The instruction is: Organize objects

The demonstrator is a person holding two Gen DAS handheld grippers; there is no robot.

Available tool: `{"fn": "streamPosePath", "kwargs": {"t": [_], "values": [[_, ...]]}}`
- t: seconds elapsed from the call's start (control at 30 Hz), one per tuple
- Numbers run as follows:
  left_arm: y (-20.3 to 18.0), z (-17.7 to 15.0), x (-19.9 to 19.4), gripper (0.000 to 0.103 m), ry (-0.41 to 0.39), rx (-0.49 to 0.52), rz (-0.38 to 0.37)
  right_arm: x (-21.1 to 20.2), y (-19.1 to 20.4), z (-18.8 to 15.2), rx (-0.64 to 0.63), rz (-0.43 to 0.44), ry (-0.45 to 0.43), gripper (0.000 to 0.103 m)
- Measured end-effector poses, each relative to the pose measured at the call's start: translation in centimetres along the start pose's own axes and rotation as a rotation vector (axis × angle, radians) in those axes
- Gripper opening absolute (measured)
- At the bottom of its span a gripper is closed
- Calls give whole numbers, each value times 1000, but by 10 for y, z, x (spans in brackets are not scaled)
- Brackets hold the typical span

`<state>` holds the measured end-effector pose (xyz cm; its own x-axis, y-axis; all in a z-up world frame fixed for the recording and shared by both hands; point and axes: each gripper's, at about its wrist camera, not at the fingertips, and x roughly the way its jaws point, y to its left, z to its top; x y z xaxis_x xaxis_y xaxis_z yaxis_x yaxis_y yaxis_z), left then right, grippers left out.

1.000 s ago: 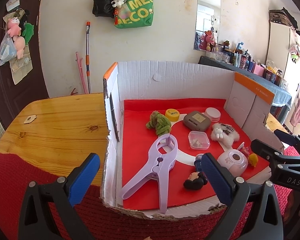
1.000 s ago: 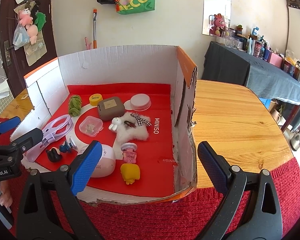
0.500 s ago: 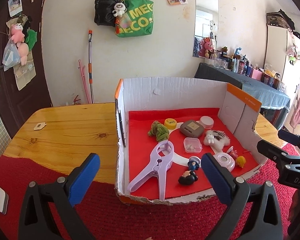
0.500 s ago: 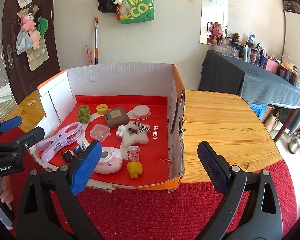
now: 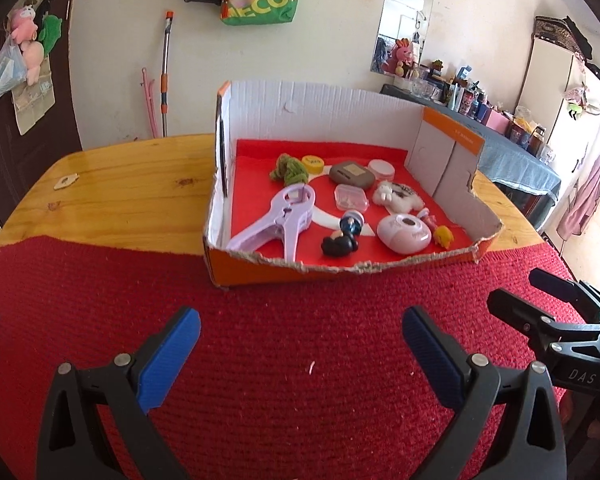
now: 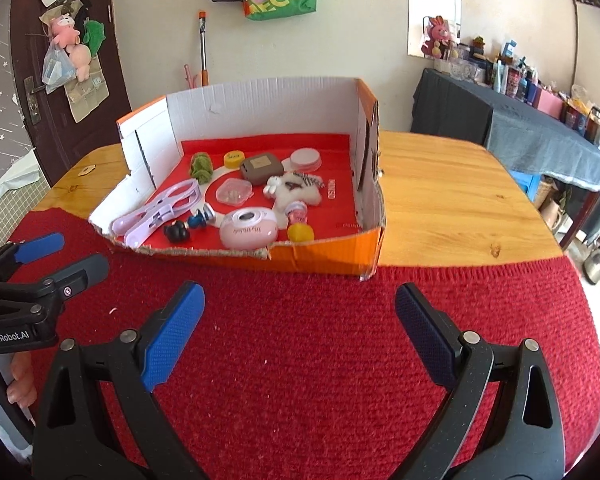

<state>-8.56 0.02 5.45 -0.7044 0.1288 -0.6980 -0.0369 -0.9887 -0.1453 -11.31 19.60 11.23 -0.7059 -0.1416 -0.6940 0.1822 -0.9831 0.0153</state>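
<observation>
Grippers first: the left gripper (image 5: 300, 344) and the right gripper (image 6: 300, 312) both hang over the red knitted mat (image 5: 284, 380) with their blue-padded fingers spread wide and nothing between them. The two sit side by side; the left one's black frame shows at the left edge of the right wrist view.

Ahead of both, past the fingertips, stands the cardboard box (image 5: 260, 270) with its low torn front wall, resting where the mat meets the wooden table (image 5: 120, 184). Inside, on the red lining, nearest the left gripper lies the lilac clamp (image 5: 282, 216), handles toward the front wall. Just beside it are a small black figure (image 5: 338, 245) and a blue one (image 5: 351, 224), then the pink oval case (image 6: 249, 229) and a yellow toy (image 6: 300, 233) (closest to the right gripper). Farther back sit a clear lidded box (image 5: 352, 197), a white plush (image 6: 296, 192), a grey-brown case (image 5: 350, 174), a green plush (image 5: 288, 170), a yellow cap (image 5: 313, 163) and a white round lid (image 6: 306, 158).
</observation>
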Motion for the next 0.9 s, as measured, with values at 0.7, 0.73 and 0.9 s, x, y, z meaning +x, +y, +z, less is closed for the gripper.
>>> {"fn": "streamPosePath", "kwargs": {"t": [0.7,0.73,0.9], "values": [[-4,-18,37,103,115,6,135,39,-3,-20,12,-126,171,103],[-4,-19,37,103,114,6,135,39,-4,-20,12,-125,171,103],[-4,-18,38,103,114,9,136,39,-3,-20,13,-124,171,103]]}}
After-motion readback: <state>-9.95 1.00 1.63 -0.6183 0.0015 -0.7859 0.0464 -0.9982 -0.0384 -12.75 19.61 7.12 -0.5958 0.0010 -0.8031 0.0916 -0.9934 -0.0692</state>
